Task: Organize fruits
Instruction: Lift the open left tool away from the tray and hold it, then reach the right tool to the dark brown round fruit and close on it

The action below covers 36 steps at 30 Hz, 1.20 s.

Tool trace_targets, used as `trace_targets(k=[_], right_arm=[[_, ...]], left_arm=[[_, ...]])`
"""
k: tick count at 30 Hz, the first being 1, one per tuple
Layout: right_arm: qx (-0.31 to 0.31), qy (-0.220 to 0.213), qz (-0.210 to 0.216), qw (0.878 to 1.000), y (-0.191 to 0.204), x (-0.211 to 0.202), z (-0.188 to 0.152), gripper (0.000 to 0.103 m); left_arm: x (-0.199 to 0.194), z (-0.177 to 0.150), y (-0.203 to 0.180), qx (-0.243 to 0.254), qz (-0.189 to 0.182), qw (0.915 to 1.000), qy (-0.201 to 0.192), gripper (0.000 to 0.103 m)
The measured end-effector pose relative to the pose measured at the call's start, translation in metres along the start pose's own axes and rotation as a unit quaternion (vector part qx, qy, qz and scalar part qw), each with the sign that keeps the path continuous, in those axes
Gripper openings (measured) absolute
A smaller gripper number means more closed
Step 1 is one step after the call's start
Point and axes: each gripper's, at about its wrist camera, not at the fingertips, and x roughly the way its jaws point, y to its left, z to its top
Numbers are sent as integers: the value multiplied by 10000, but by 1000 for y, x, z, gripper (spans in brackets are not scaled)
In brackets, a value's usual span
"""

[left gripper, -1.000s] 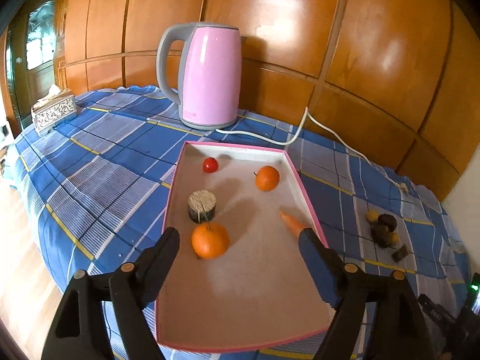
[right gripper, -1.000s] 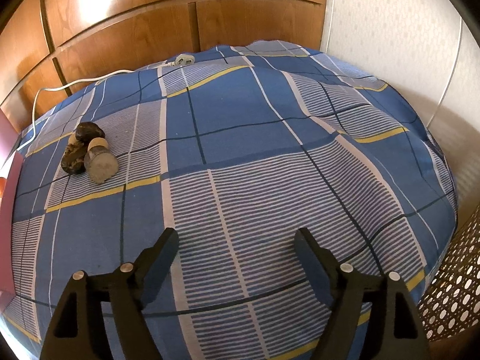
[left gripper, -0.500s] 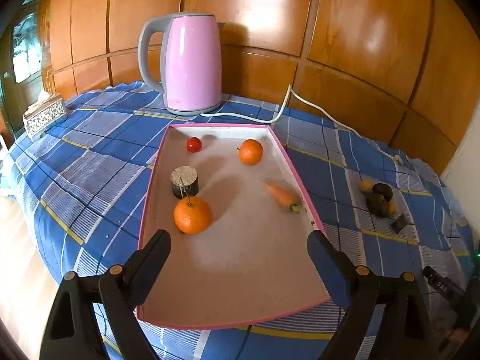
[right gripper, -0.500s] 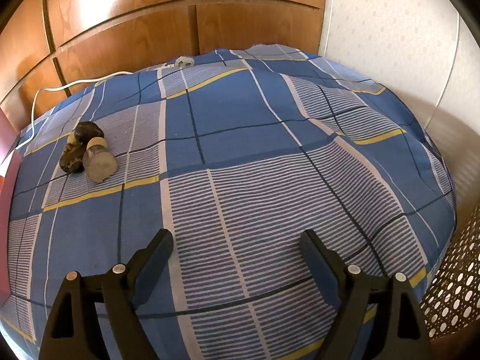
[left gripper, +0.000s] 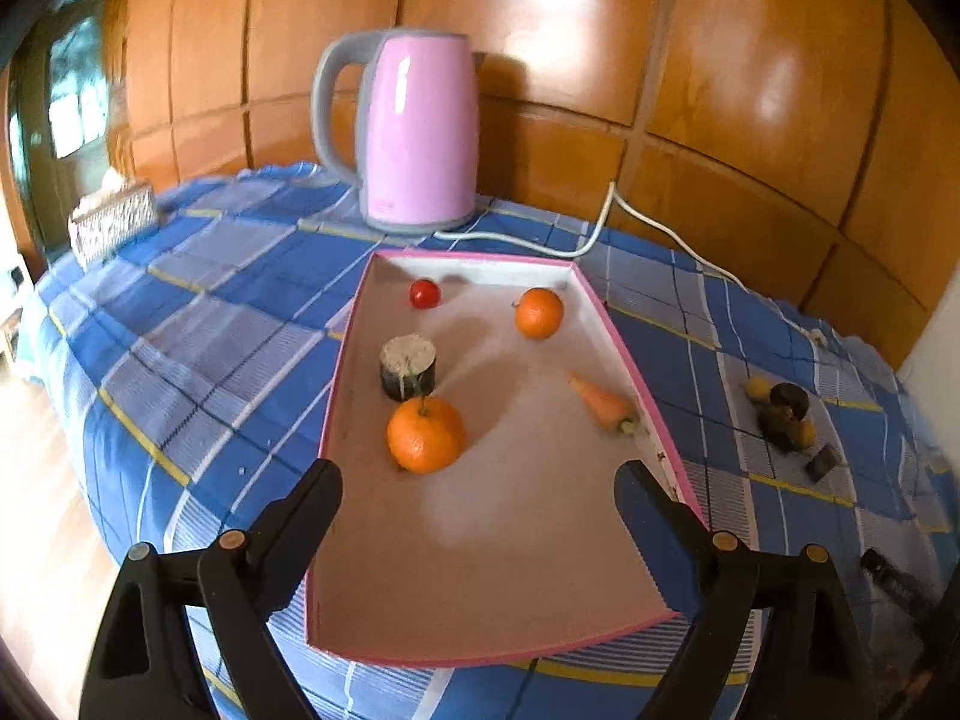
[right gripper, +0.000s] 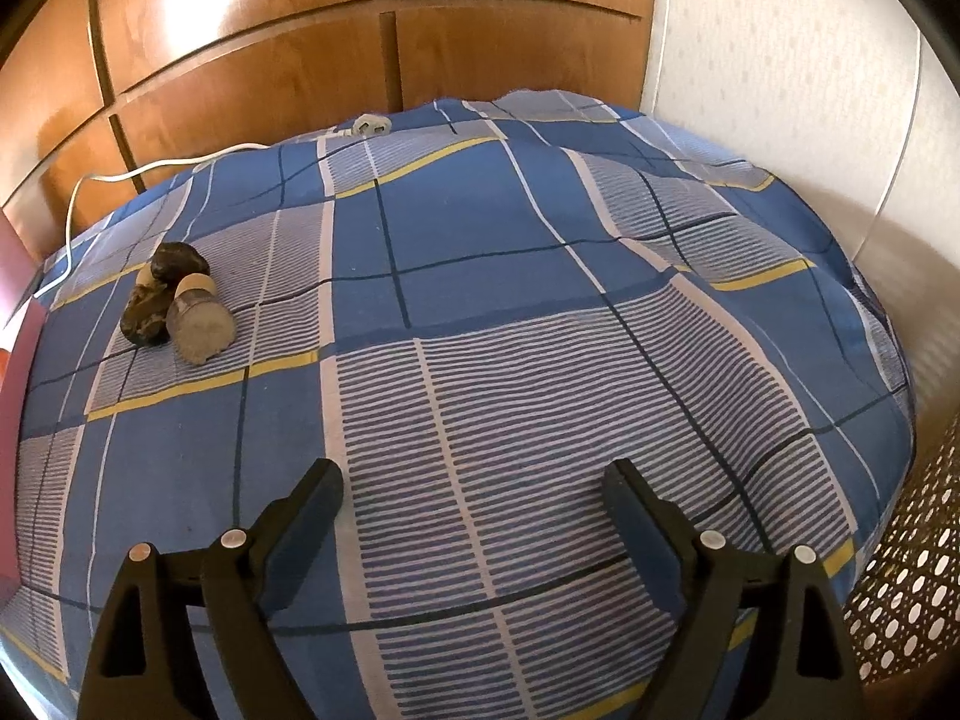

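A pink-rimmed tray [left gripper: 624, 354] lies on the blue checked cloth. In it are a large orange [left gripper: 423, 433], a small orange [left gripper: 539, 313], a red cherry tomato [left gripper: 425, 293], a carrot [left gripper: 603, 403] and a dark cylinder piece [left gripper: 408, 366]. My left gripper [left gripper: 477, 492] hangs open over the tray's near half, nothing between its fingers. To the right of the tray, a cluster of dark and yellow pieces [left gripper: 780, 414] sits on the cloth; the same cluster [right gripper: 174, 306] shows far left of my right gripper [right gripper: 474, 489], which is open and empty above bare cloth.
A pink kettle [left gripper: 414, 132] stands behind the tray, its white cord [left gripper: 576, 246] trailing right to a plug [right gripper: 369, 126]. A tissue box [left gripper: 111, 219] sits at the far left. A perforated basket [right gripper: 900, 588] is off the table's right edge. Wood panels back the table.
The left gripper has drawn back from the carrot, which lay at its right fingertip and now lies free in the tray. Both grippers' jaws have spread a little wider.
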Motion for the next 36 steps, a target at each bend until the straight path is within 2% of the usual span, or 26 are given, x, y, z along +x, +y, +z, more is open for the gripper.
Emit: trace_targets(k=[9, 12, 15, 19, 25, 27, 36], right_arm=[[-33, 46, 33, 10000, 1, 1, 3, 89], [-107, 131, 176, 9997, 2, 1, 9, 80], [-183, 312, 608, 9975, 5, -1, 21, 60], [-620, 194, 986, 9930, 25, -8, 39, 51], [-1015, 354, 1544, 9821, 59, -4, 49, 49], [-1117, 333, 1606, 9801, 68, -5, 54, 49], [-842, 474, 1985, 9753, 101, 6, 87, 51]], left_arm=[[9, -3, -11, 204, -111, 9997, 83, 93], [12, -3, -10, 161, -173, 9995, 205, 93], [16, -4, -12, 200, -195, 9992, 276, 92], [19, -4, -11, 107, -250, 9992, 286, 92], [16, -2, -7, 40, -244, 9994, 236, 92], [16, -2, -6, -3, -269, 9993, 249, 93], [13, 0, 3, -178, -304, 9992, 199, 93]])
